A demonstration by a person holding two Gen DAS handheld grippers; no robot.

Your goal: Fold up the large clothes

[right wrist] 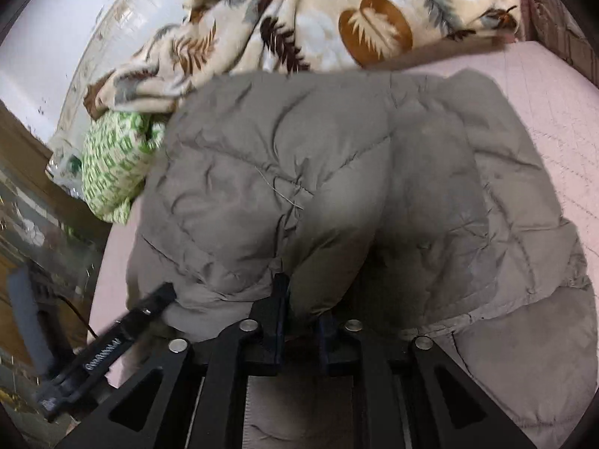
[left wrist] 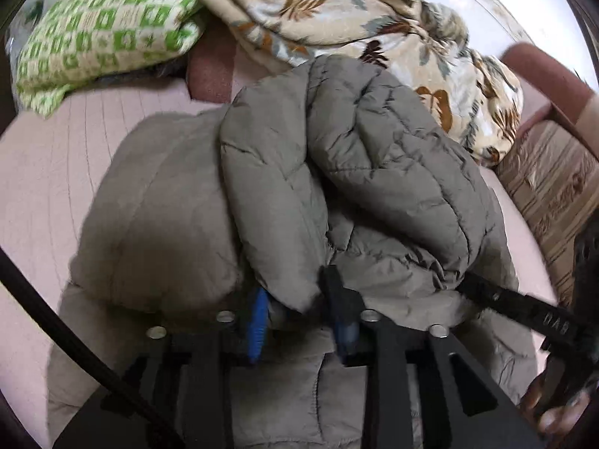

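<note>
A grey-brown puffer jacket [left wrist: 337, 172] lies bunched on a pink bed sheet [left wrist: 45, 172]. My left gripper [left wrist: 299, 307] is shut on a fold of the jacket's edge, its blue-padded fingers [left wrist: 258, 321] pinching the fabric. In the right wrist view the jacket [right wrist: 337, 187] fills the middle, and my right gripper [right wrist: 303, 310] is shut on another fold of its edge. The right gripper's black body shows at the lower right of the left wrist view, and the left gripper's body at the lower left of the right wrist view, both at the jacket's near edge.
A leaf-patterned blanket [left wrist: 355, 26] is heaped behind the jacket. A green-and-white checked pillow [left wrist: 101, 33] lies at the back left. A striped cushion [left wrist: 554, 194] stands at the right. The blanket [right wrist: 318, 18] and pillow [right wrist: 112, 172] also show in the right wrist view.
</note>
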